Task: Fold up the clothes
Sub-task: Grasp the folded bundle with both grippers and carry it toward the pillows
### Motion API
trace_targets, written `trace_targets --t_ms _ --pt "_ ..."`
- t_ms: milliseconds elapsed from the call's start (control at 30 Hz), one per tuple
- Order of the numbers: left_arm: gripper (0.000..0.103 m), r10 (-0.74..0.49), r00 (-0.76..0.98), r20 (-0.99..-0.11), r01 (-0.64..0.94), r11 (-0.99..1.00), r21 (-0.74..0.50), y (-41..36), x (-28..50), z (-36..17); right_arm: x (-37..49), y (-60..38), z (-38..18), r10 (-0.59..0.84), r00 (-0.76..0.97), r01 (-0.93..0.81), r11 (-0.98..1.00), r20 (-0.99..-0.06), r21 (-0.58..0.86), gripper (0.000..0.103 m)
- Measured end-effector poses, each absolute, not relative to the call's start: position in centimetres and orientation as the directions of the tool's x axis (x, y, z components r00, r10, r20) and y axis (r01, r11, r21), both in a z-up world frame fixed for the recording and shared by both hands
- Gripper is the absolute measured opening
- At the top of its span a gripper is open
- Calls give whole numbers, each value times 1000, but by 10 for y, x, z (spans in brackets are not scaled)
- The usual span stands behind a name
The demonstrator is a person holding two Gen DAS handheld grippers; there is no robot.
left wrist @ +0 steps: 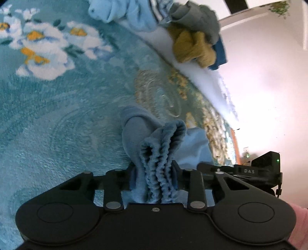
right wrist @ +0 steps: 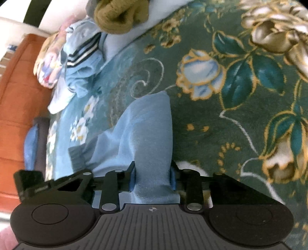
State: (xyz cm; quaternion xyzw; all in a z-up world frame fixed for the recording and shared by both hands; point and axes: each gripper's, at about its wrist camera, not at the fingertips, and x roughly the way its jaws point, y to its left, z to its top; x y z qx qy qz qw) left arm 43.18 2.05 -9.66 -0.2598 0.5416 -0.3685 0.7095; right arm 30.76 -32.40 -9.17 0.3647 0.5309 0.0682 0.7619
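A light blue fleece garment [left wrist: 132, 134] lies on a teal floral blanket [left wrist: 57, 107]. In the left wrist view my left gripper [left wrist: 154, 167] is shut on the garment's bunched, ribbed elastic waistband [left wrist: 163, 146], which stands up in folds between the fingers. In the right wrist view the same garment [right wrist: 142, 125] stretches away over the blanket [right wrist: 240, 115]. My right gripper [right wrist: 153, 169] is shut on a smooth fold of it, and the blue pads press in from both sides. The two tools sit close together, side by side.
A heap of loose clothes lies beyond: a mustard piece [left wrist: 192, 48], a grey one [left wrist: 200, 17], a pale blue one [left wrist: 123, 11] and a navy-and-white striped top [right wrist: 82, 52]. Orange wooden furniture [right wrist: 19, 86] borders the blanket on one side and a white wall [left wrist: 269, 86] on the other.
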Motion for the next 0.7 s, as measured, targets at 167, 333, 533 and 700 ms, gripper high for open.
trace_targets --t_ms 167,333,533,700 --pt "30 -825 203 -527 220 563 -797 60 420 -79 315 -291 -62 471 420 216 779 -776 589 25" --pt "30 -784 311 -536 164 600 -783 132 404 -67 361 -227 -45 514 348 64 821 -784 567 25" --pt "31 -667 489 -562 25 655 -756 241 377 -56 430 -112 -40 590 232 -129 807 -773 577 25" --pt "31 -527 632 -568 -128 651 -748 332 348 -49 475 -2 -45 654 139 -234 752 -744 616 25"
